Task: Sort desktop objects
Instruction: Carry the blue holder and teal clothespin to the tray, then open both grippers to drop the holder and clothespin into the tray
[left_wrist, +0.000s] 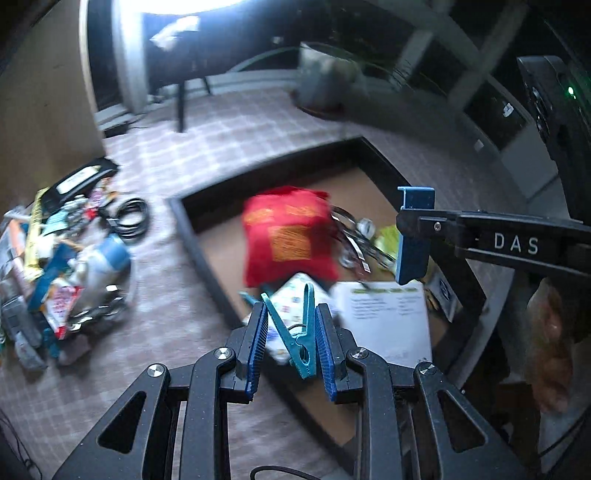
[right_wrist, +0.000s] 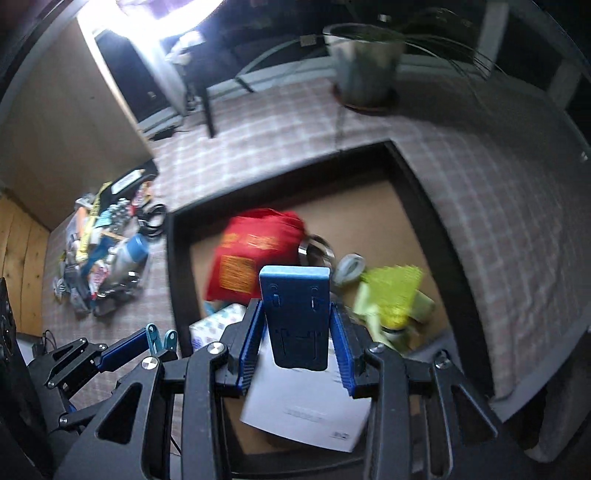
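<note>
My left gripper (left_wrist: 291, 314) is shut on a teal clothespin (left_wrist: 301, 332) and holds it above the near left corner of a black-rimmed tray (left_wrist: 195, 240). My right gripper (right_wrist: 297, 314) is shut on a blue plastic block (right_wrist: 295, 314) above the tray (right_wrist: 173, 273). The block also shows in the left wrist view (left_wrist: 413, 236). The tray holds a red pouch (left_wrist: 291, 236), a white paper sheet (left_wrist: 388, 317), a patterned tissue pack (left_wrist: 295, 295), a yellow-green item (right_wrist: 395, 295) and a tape roll (right_wrist: 349, 267). A pile of mixed objects (left_wrist: 55, 266) lies on the checked cloth at the left.
A black coiled cable (left_wrist: 129, 218) lies beside the pile. A potted plant (right_wrist: 364, 62) stands at the back of the table. A black chair (left_wrist: 177, 62) and a wooden panel (left_wrist: 40, 96) are behind. The table's right edge (right_wrist: 546, 387) drops off near the tray.
</note>
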